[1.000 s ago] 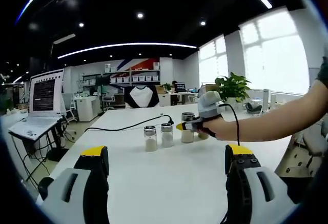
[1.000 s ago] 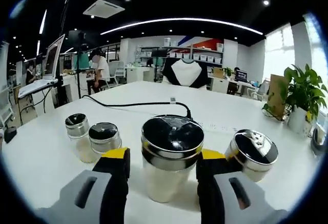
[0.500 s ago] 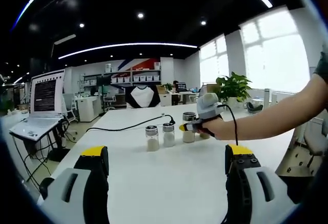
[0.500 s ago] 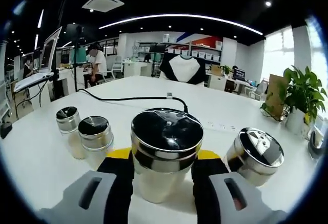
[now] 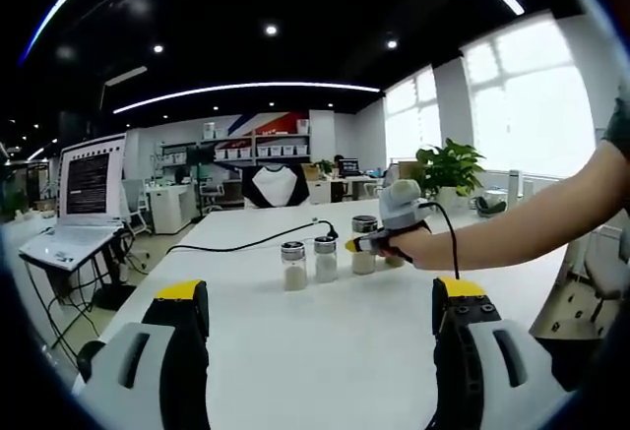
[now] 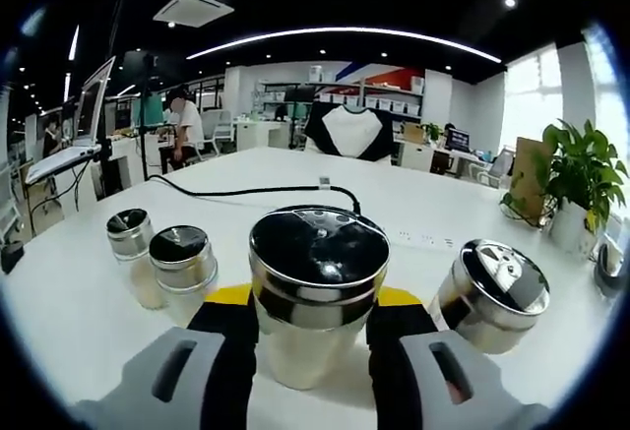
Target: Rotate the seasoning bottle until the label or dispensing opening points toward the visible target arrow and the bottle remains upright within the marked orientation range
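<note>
We are closing the right claw (image 6: 310, 346) on the upright bottle (image 6: 317, 292) at frame center; left claw (image 5: 320, 327) hanging open, empty.

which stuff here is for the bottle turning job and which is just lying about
Job: bottle between the right gripper jaws; left gripper, open and held back.

Lying about: three other shakers, black cable, plant, laptop.
</note>
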Action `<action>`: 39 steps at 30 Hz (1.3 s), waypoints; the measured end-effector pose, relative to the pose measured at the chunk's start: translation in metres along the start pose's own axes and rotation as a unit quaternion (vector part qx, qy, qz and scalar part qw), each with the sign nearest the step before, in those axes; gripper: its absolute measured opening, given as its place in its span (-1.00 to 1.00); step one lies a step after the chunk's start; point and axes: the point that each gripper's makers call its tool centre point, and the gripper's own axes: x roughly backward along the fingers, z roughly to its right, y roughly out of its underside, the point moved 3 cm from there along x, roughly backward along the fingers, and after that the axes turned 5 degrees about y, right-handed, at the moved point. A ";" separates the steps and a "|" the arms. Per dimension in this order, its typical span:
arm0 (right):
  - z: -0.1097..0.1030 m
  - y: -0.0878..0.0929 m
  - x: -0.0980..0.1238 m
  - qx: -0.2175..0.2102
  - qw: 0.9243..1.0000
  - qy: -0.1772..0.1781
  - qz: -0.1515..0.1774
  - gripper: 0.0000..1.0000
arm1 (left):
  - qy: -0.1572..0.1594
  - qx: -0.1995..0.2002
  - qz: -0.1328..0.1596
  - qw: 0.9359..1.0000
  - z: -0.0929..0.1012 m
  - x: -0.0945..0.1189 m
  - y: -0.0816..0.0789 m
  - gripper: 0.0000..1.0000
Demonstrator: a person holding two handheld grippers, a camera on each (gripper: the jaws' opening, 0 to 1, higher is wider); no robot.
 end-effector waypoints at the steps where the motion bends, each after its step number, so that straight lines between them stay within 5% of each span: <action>1: 0.000 0.000 0.000 -0.001 1.000 0.000 -0.001 -0.17 | 0.000 0.000 0.000 1.000 0.000 0.000 0.000 0.99; 39: -0.006 0.007 0.021 -0.009 1.000 -0.002 0.007 -0.19 | 0.004 0.009 0.008 1.000 0.004 0.006 -0.004 0.98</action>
